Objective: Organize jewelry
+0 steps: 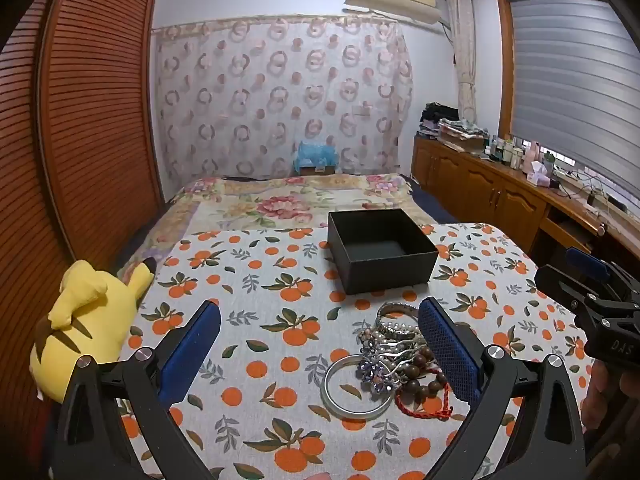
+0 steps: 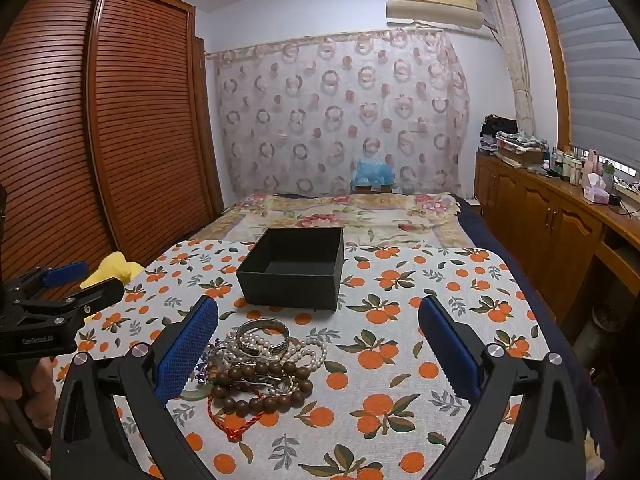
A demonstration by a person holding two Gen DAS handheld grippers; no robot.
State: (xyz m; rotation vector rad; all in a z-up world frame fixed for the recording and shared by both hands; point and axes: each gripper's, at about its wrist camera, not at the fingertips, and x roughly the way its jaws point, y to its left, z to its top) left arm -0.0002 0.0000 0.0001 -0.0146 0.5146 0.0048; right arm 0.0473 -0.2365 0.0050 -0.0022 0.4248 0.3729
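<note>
The jewelry pile (image 1: 400, 356) lies on the orange-print tabletop (image 1: 260, 320), at about 4 o'clock in the left wrist view and touching the inner side of the left gripper (image 1: 320, 354)'s right-hand finger, and at about 7 o'clock in the right wrist view, just beside the right gripper (image 2: 320, 352)'s left-hand finger. Both pairs of jaws stand wide open and hold nothing. There is one black box (image 1: 380, 250), open-topped, beyond the pile at 12 o'clock, one silver bangle (image 1: 356, 386), one string of brown wooden beads (image 2: 260, 386), one red cord (image 2: 236, 420) and one yellow plush toy (image 1: 88, 320).
</note>
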